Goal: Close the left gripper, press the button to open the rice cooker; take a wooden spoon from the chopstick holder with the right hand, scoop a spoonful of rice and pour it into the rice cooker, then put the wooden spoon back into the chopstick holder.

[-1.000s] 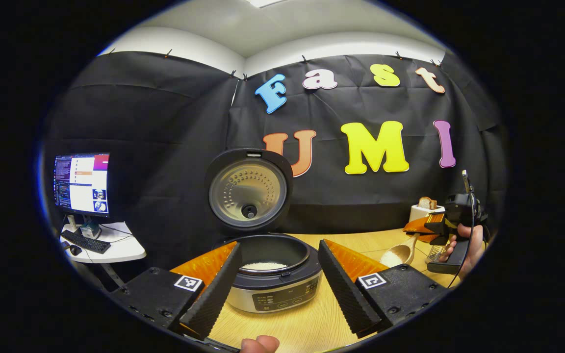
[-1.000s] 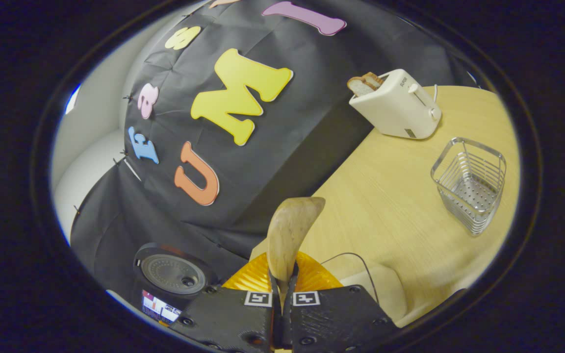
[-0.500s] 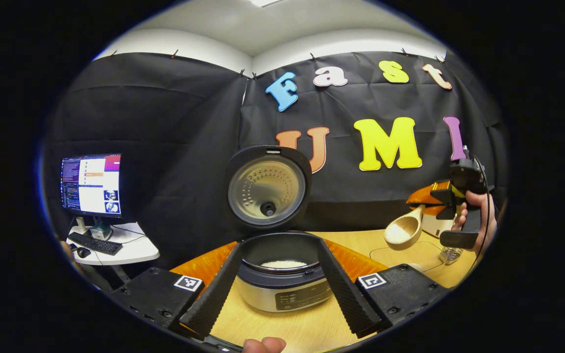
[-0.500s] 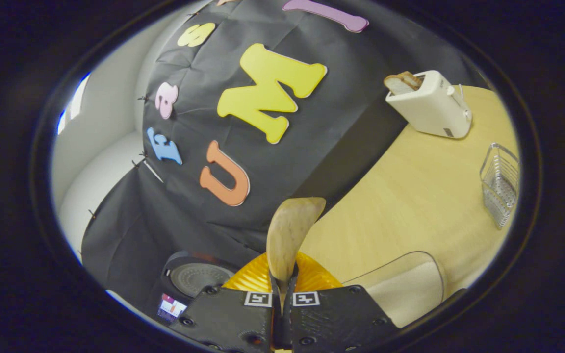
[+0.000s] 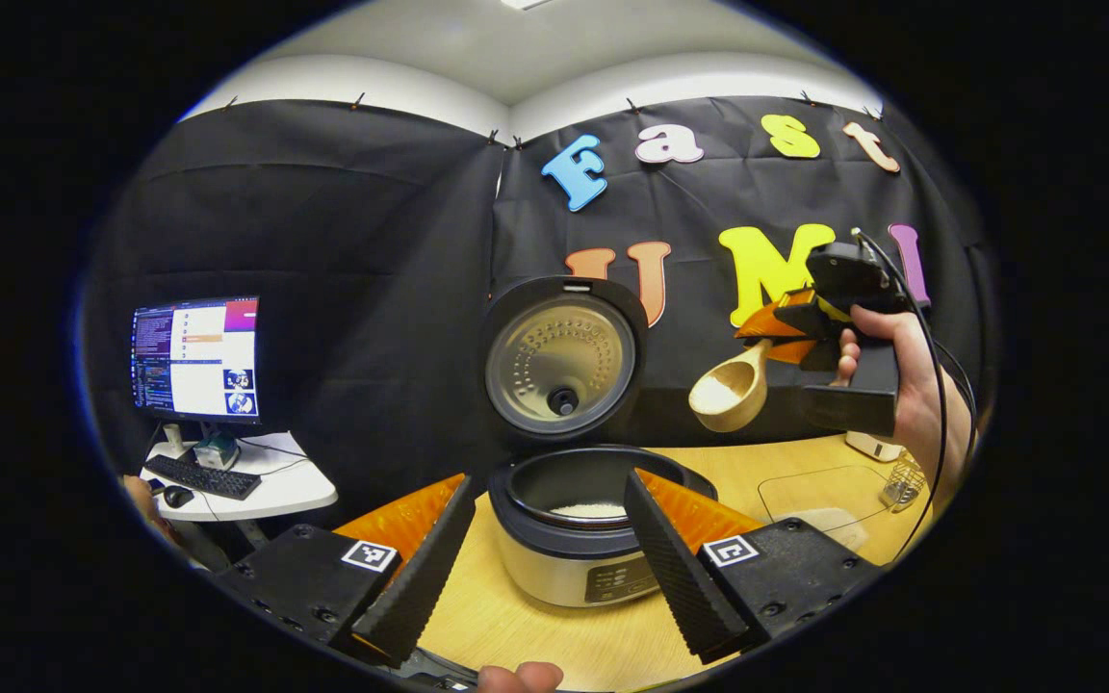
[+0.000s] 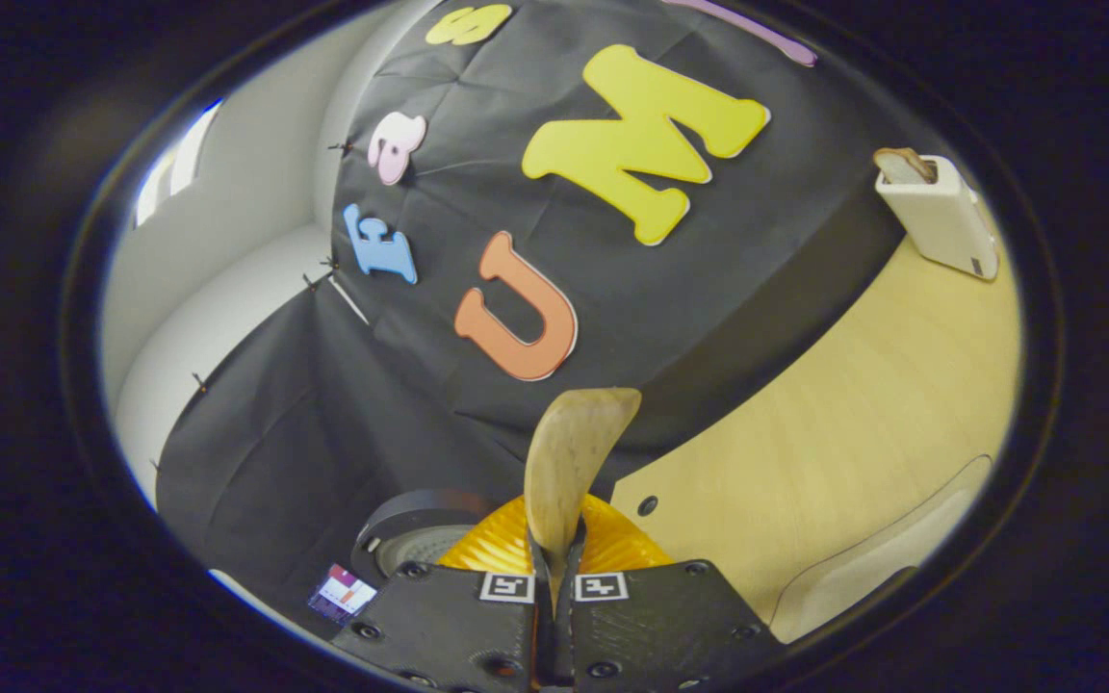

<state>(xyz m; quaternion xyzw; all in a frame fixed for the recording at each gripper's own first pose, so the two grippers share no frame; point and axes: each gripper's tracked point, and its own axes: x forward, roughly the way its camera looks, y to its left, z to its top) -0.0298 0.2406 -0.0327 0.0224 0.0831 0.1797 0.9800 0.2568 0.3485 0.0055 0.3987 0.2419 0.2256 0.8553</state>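
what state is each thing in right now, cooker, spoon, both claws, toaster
rice cooker: lid up, rice in pot
wooden spoon: loaded with rice, held in the air
right claw: shut on wooden spoon
left claw: open, holding nothing
toaster: bread in slot

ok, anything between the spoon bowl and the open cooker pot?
No. In the left gripper view the wooden spoon hangs up and right of the rice cooker; between them lies bare table and booth wall.
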